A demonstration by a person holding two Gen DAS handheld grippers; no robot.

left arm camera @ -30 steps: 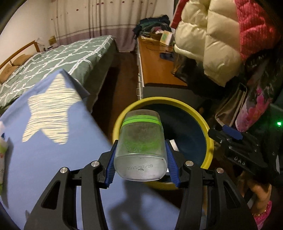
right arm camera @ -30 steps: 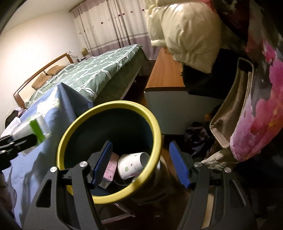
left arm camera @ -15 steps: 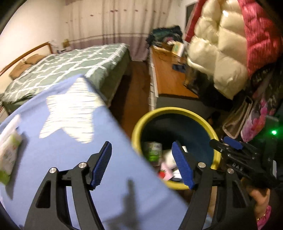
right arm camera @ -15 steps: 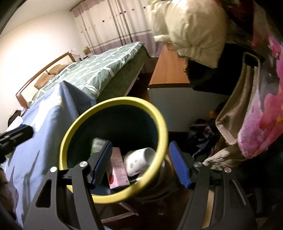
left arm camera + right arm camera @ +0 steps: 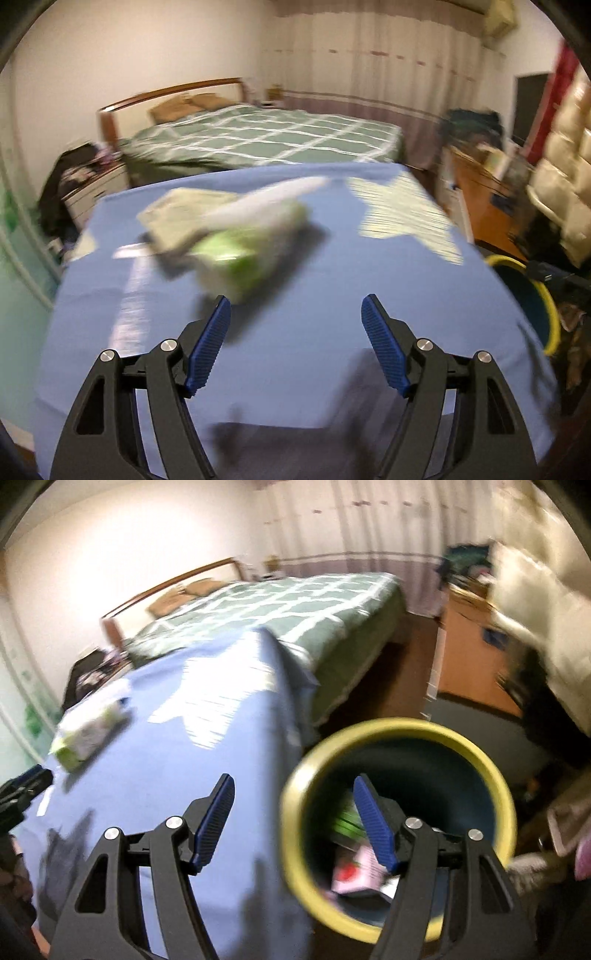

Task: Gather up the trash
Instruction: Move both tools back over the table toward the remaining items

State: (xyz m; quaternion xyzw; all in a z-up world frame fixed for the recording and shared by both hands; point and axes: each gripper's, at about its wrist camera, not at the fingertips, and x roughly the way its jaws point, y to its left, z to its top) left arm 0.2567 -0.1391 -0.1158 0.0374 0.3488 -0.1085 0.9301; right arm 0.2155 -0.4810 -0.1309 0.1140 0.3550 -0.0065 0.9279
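Now the left gripper (image 5: 295, 347) hangs over the blue star-printed cloth of the desk (image 5: 295, 280); its blue-padded fingers (image 5: 207, 347) have just been opening and stand apart with nothing between them. A blurred green-and-white soft packet (image 5: 251, 240) lies on the desk beyond them, toward the far left corner, against a pale folded paper (image 5: 177, 221). The right gripper (image 5: 293, 823) is open and empty at the desk's right edge, over the yellow-rimmed dark round bin (image 5: 491, 771) holding discarded packaging.

Blue tablecloth (image 5: 303, 295) with pale stars, yellow-rimmed dark bin (image 5: 476, 746), green-white checked bedspread (image 5: 266, 140)
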